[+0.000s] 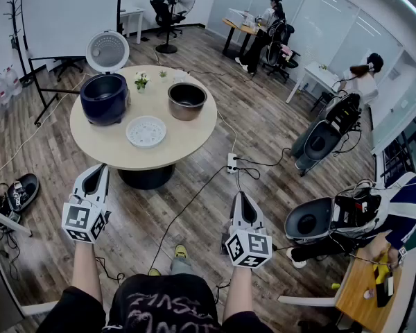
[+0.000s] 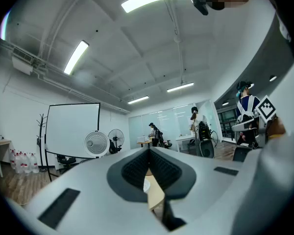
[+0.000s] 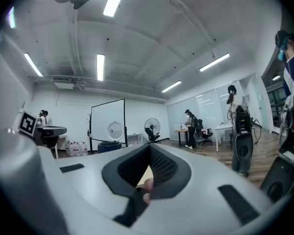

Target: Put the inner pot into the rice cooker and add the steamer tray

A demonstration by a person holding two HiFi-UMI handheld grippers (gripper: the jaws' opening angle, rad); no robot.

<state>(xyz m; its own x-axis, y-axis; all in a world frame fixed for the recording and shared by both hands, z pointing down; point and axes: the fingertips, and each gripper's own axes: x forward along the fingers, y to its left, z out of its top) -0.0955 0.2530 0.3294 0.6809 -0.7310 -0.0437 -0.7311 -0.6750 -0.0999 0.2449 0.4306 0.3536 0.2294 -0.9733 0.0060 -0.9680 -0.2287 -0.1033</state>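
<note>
On the round table (image 1: 118, 151) stands a dark blue rice cooker (image 1: 104, 97) with its white lid (image 1: 107, 50) raised. The metal inner pot (image 1: 187, 100) sits to its right, apart from it. A white steamer tray (image 1: 146, 131) lies near the table's front edge. My left gripper (image 1: 98, 173) is held level in front of the table, shut and empty. My right gripper (image 1: 242, 198) is held further right over the floor, also shut with nothing in it. In the left gripper view the cooker lid (image 2: 96, 143) shows above the closed jaws; the right gripper view shows the cooker (image 3: 109, 146).
A small flower pot (image 1: 141, 82) and a cup (image 1: 163, 73) stand at the table's far side. A power strip (image 1: 231, 161) and cables lie on the wood floor right of the table. Other people sit at desks (image 1: 239, 25) beyond. A whiteboard (image 1: 69, 12) stands at the left.
</note>
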